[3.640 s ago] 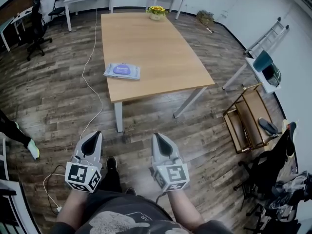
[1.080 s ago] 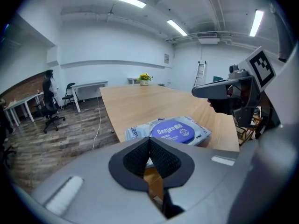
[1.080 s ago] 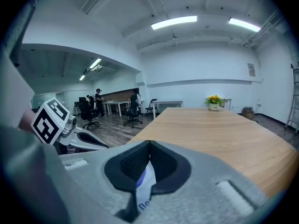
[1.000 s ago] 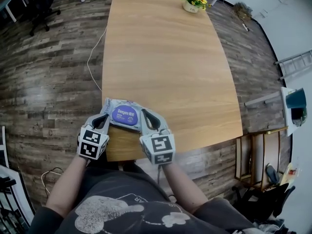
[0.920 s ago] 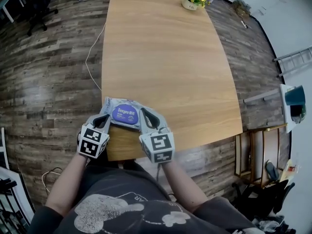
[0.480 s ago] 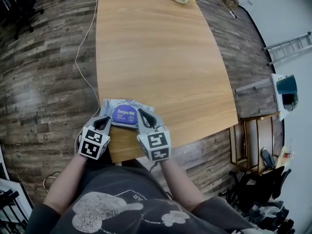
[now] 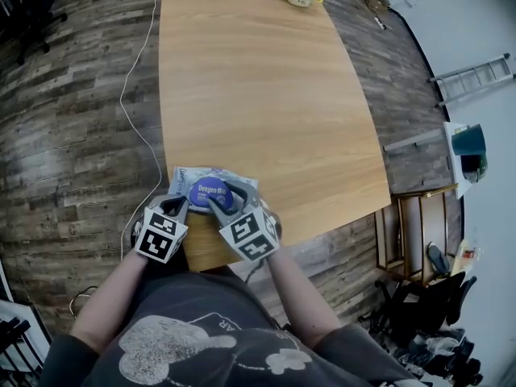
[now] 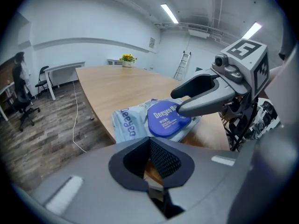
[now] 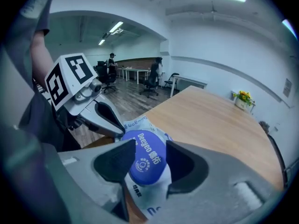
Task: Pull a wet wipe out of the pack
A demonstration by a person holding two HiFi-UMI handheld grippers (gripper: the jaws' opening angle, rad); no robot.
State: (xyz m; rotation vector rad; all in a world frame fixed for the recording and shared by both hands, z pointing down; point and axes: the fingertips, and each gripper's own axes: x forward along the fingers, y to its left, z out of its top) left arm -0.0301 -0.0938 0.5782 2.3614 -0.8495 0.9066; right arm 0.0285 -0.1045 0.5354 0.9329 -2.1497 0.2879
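The blue oval lid (image 8: 166, 120) of the wet wipe pack (image 7: 184, 180), which lies at the near left corner of the table (image 7: 266, 95), carries the brand "Deeyeo" in white letters, followed by the two Chinese characters 德佑. Under the brand are a small round emblem and lines of fine white print, too small to read. The pale film to the left of the lid repeats "Deeyeo" in large blue letters. Further blue print at the pack's near end is cut off and unreadable.

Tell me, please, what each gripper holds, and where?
Nothing is held: left gripper shut, empty; right gripper has just been opening its jaws, the pack's lid between them.
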